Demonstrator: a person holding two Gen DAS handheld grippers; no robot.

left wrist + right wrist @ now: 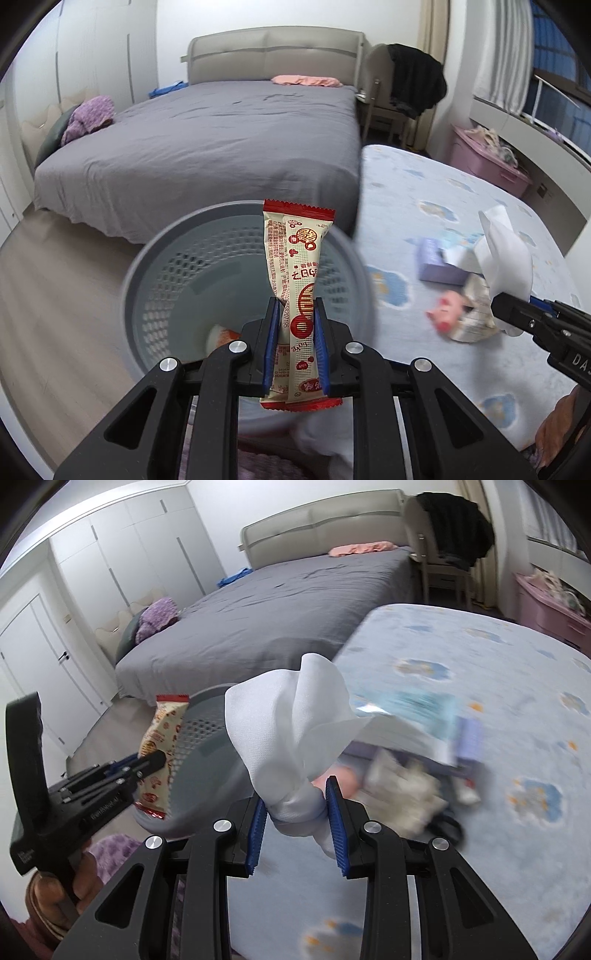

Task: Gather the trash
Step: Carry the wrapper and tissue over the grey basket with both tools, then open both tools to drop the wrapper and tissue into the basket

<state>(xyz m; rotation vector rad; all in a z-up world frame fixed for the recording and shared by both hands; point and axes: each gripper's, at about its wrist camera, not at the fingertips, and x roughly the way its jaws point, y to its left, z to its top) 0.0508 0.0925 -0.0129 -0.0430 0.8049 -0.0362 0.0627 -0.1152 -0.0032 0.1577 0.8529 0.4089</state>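
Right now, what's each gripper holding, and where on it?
Left gripper: snack wrapper, pinched across its lower half. Right gripper: white tissue, clamped at its bunched lower end.

I see the basket (155,280) on the floor (55,295), between the big bed (207,147) behind it and the small bed (461,206) at its right. On the small bed lie a box (432,262) and crumpled papers (476,314), close together.
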